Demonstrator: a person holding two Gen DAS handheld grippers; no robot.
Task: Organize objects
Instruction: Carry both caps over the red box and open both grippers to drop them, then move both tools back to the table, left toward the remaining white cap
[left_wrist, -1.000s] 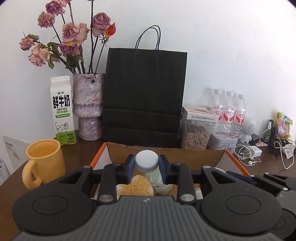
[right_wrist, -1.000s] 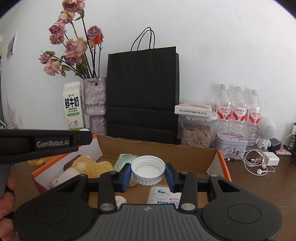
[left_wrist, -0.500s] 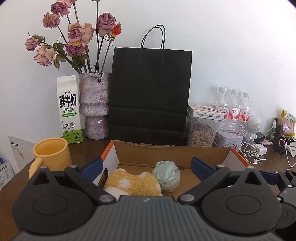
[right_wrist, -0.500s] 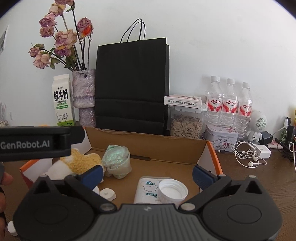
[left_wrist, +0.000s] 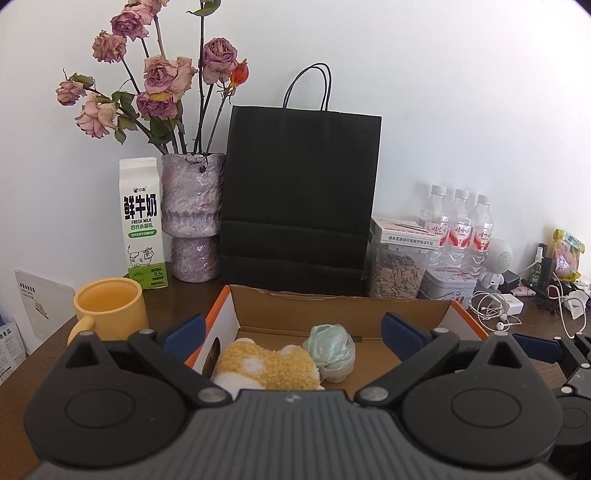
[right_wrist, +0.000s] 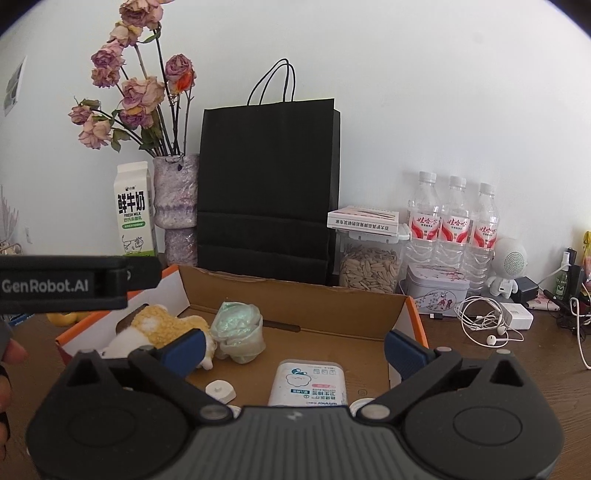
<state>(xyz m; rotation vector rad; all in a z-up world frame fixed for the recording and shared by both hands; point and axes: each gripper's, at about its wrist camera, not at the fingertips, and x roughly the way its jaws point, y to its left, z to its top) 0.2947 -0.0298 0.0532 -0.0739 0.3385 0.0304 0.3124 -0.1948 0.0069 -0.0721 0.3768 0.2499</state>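
1. My left hand-held gripper (left_wrist: 291, 338) stands with its jaws spread wide and nothing between them; it hovers over the near end of the cardboard box (left_wrist: 332, 301).
2. My right hand-held gripper (right_wrist: 295, 349) is likewise spread as wide as it goes and grips nothing; it hangs over the same box from the near right side.
3. Inside the box, toward the left, a yellow-and-white plush toy (right_wrist: 162, 326) lies on the floor, with a pale green crumpled bundle (right_wrist: 238, 326) touching its right side.
4. Nearer to me in the box a white cotton-swab pack (right_wrist: 308, 384) lies flat, and a small white cap (right_wrist: 220, 390) sits to its left, apart from it.
5. Two more white round pieces peek out at my right gripper's front edge; I cannot tell what they are.
6. The box rests on the brown worktop (right_wrist: 480, 354), just in front of a black paper bag (left_wrist: 301, 192).
7. A yellow mug (left_wrist: 110, 308) stands left of the box, near a milk carton (left_wrist: 142, 223) and a vase of dried roses (left_wrist: 194, 216).
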